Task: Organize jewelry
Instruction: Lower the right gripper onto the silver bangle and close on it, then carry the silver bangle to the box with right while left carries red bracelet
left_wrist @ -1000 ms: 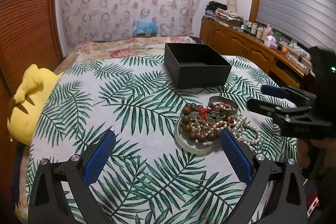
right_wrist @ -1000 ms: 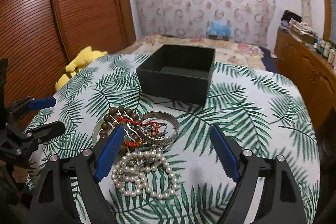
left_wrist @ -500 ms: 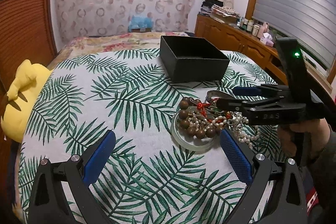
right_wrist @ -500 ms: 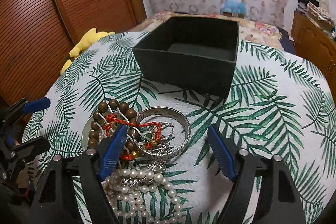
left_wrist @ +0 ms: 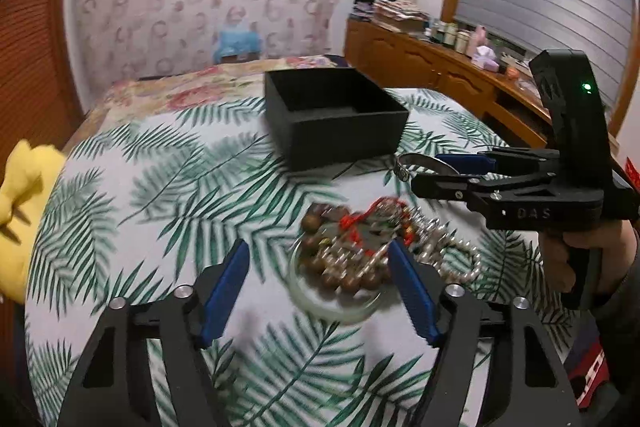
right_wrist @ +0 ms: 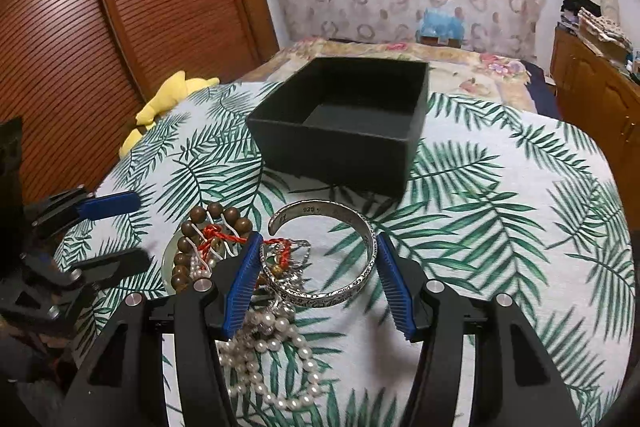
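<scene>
- Silver bangle (right_wrist: 332, 259) between the right gripper's fingers: polished, engraved metal.
- Black box (right_wrist: 344, 123) beyond: matt.
- Tablecloth (right_wrist: 500, 227) beneath: printed cloth.

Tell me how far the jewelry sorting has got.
Nothing is put away: the black box is empty. The right gripper, jaws just closing, straddles the silver bangle; whether the pads grip it is unclear. Wooden beads and pearls remain piled.

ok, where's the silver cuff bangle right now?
In the right wrist view the silver cuff bangle lies on the palm-print tablecloth between the right gripper pads, just in front of the black box, beside the tangled beads.
</scene>
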A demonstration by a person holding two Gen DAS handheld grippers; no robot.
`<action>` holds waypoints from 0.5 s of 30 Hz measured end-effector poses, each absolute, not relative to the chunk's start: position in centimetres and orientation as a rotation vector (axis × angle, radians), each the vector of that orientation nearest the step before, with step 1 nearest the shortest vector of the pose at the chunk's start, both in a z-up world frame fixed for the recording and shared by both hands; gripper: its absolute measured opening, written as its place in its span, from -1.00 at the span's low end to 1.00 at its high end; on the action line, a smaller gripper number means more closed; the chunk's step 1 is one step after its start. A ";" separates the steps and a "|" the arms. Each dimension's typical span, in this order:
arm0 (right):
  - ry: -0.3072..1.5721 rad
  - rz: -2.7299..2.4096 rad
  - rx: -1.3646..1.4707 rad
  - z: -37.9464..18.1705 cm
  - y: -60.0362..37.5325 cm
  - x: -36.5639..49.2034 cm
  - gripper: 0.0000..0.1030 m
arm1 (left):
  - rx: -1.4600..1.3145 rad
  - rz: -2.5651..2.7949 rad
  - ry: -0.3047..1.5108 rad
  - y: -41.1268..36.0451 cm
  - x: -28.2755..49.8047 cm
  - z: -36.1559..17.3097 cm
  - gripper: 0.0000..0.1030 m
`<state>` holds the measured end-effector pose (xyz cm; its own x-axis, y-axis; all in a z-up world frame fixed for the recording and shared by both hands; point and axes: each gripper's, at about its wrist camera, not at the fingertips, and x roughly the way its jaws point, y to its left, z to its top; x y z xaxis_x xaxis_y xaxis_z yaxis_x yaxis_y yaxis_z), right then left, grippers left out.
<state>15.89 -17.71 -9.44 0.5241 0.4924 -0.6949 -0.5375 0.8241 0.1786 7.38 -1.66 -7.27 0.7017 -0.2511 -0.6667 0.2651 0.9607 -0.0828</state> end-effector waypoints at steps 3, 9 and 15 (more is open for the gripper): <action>0.807 0.610 -0.060 -9.4 -18.4 15.6 0.16 | 0.038 -0.327 0.754 -2.6 8.5 -7.2 0.00; 0.794 0.598 -0.051 -9.3 -19.5 15.2 0.16 | 0.087 -0.365 0.798 -4.3 10.5 -8.0 -0.36; 0.791 0.594 -0.047 -9.3 -19.8 14.9 0.16 | 0.133 -0.364 0.813 -4.8 11.4 -8.7 -0.59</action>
